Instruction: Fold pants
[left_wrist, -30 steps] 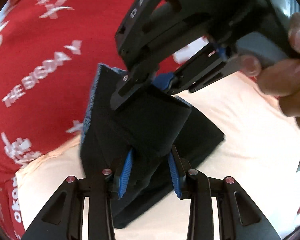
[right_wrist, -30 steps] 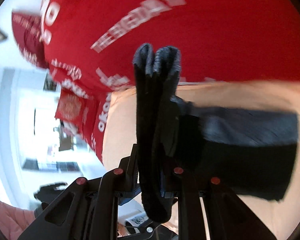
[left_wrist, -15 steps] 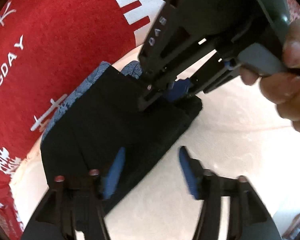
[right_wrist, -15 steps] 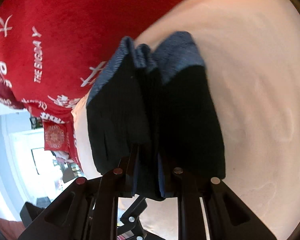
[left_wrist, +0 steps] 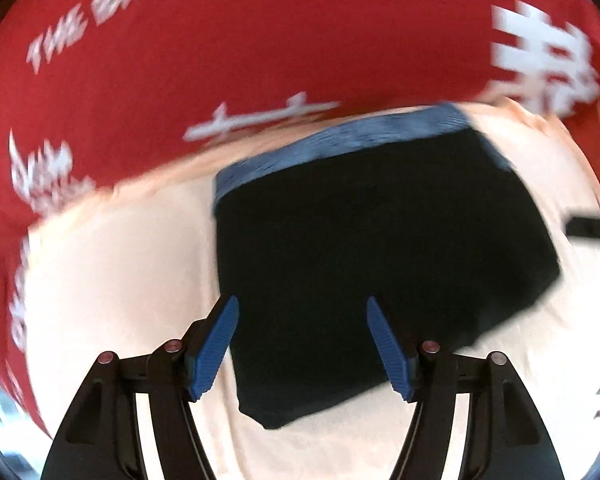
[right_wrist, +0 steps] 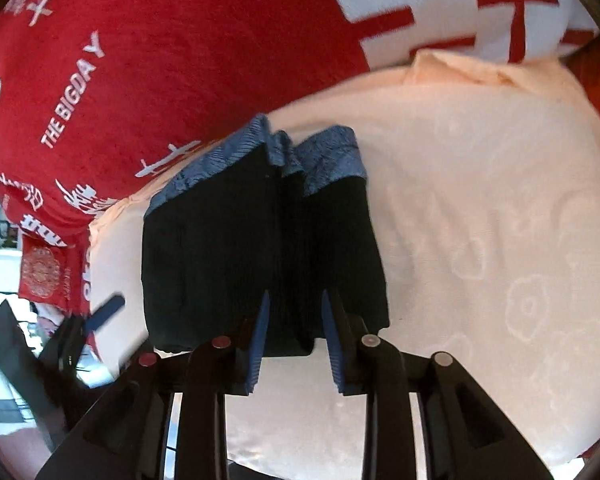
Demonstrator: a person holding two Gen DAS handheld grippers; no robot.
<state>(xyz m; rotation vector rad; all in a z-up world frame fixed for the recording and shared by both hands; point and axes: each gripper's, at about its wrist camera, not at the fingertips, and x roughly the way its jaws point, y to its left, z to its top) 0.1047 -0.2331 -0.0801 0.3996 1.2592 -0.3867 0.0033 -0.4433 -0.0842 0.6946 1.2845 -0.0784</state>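
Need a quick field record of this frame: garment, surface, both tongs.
garment: black pants with blue-grey patterned band, folded into a compact stack
surface: pale peach cloth with faint cloud pattern
backdrop: red fabric with white lettering, beyond the peach cloth
left tongs: open, above the near edge of the pants, pads not pressing
right tongs: jaws opening, the fold's near edge between the pads, pads no longer pressing it
fold state: pants lie flat on the cloth, stacked layers visible in the right wrist view
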